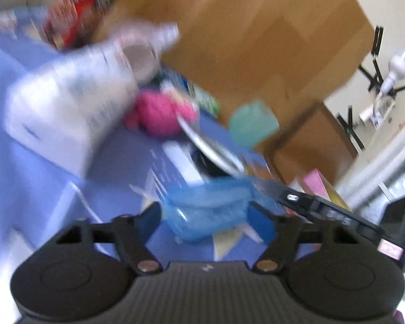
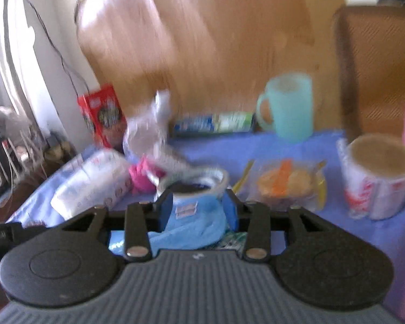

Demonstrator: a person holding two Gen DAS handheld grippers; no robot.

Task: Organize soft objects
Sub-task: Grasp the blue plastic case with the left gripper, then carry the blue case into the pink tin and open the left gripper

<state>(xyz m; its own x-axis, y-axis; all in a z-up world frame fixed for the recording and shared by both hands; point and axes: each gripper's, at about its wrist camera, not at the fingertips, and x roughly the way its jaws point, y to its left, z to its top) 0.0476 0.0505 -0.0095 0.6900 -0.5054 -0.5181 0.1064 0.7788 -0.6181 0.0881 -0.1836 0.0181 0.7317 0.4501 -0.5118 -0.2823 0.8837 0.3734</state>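
Blurred view: a blue plastic bag (image 1: 206, 212) sits between the left gripper (image 1: 205, 216) jaws.

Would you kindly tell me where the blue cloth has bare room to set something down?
Bare blue cloth shows between the teal mug, the snack bag and the paper roll. The left is crowded: tissue pack, pink plush, red box.

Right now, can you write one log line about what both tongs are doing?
left tongs: around blue plastic bag, grip unclear | right tongs: pinching blue cloth | scene: cluttered blue-covered table
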